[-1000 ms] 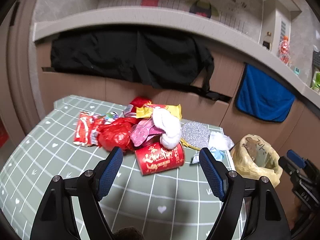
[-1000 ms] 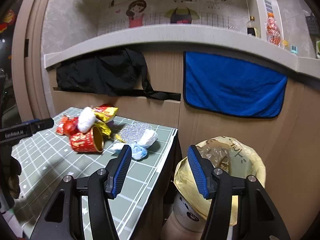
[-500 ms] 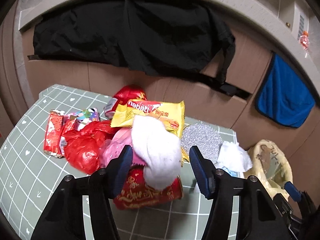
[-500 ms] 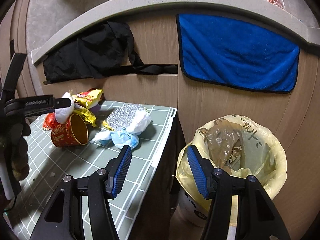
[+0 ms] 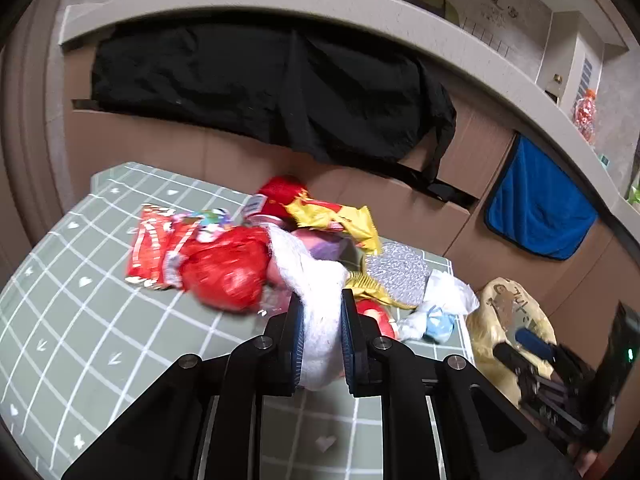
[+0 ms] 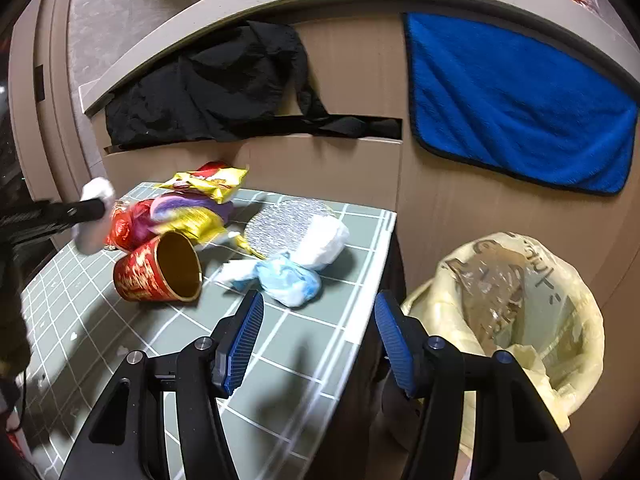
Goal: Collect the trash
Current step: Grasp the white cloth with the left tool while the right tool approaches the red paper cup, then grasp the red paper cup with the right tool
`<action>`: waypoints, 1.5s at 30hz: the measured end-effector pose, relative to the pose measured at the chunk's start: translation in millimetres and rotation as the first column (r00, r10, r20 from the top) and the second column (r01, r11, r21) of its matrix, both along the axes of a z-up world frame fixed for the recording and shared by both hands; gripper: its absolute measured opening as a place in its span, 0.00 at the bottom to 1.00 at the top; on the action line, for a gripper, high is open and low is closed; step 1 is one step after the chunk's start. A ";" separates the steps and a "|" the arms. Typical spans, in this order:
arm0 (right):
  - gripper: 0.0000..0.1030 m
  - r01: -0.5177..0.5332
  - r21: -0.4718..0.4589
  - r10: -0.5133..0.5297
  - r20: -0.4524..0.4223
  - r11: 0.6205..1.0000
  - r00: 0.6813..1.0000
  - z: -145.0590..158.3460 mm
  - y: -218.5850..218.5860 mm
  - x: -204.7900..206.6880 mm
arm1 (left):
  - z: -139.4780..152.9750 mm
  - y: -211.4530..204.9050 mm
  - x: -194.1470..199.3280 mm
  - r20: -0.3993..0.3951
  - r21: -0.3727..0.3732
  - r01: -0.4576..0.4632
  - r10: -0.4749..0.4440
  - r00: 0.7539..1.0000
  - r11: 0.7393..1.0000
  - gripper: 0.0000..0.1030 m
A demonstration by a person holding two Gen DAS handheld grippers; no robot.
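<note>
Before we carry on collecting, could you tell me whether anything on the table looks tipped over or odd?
Yes: the red paper cup lies on its side on the table, its open mouth facing the bin bag.

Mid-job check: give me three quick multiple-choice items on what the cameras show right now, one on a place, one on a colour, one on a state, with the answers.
1. Where is the yellow-lined bin?
A. On the table
B. Off the table's right edge, beside it
C. On the upper ledge

2. What colour is the towel hanging on the wall?
A. Blue
B. Green
C. Orange

3. How is the left claw now?
A. Wide open over bare table
B. Shut on the white sock
C. Shut on the red cup

Answers:
1 B, the bin stands lower than the table, past its right edge.
2 A, the towel is bright blue with a dark hem.
3 B, both pads pinch the white sock; the red cup lies on its side, untouched.
</note>
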State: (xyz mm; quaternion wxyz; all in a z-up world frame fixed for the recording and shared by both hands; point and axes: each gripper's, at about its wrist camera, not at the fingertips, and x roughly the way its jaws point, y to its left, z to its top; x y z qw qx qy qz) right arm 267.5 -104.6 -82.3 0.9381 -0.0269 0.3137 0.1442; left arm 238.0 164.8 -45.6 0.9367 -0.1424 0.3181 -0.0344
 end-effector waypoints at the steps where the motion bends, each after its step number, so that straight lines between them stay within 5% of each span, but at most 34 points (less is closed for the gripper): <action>1: 0.54 -0.007 0.003 0.007 -0.006 1.000 1.000 0.9 3.8 2.3 | 0.4 4.0 -6.7 0.009 0.004 -0.006 0.006 1.000 1.000 0.16; 9: 0.54 -0.145 0.001 0.145 -0.037 0.989 0.989 5.7 48.2 6.3 | -9.9 50.2 -34.7 0.013 -0.047 -0.084 0.085 0.996 0.995 0.16; 21: 0.51 -0.337 0.054 0.341 -0.152 0.940 0.928 -6.2 115.7 14.0 | -24.6 89.0 -62.9 0.004 -0.089 -0.107 0.108 0.994 0.990 0.16; 25: 0.42 -0.401 0.137 0.422 -0.205 0.906 0.883 -16.6 123.4 17.8 | -28.3 89.8 -64.2 -0.004 -0.101 -0.102 0.102 0.995 0.990 0.16; 31: 0.13 -0.465 0.238 0.516 -0.248 0.853 0.820 -26.1 134.5 19.7 | -22.4 85.0 -67.1 0.001 -0.094 -0.096 0.097 0.995 0.991 0.16; 32: 0.06 -0.464 0.212 0.506 -0.235 0.860 0.830 -23.8 134.5 16.7 | -20.6 82.6 -67.2 0.002 -0.088 -0.092 0.093 0.996 0.992 0.16; 45: 0.05 -0.381 0.099 0.379 0.042 0.919 0.924 60.7 53.4 -18.0 | 36.5 -8.8 -48.9 0.119 0.015 0.056 -0.058 0.991 0.998 0.16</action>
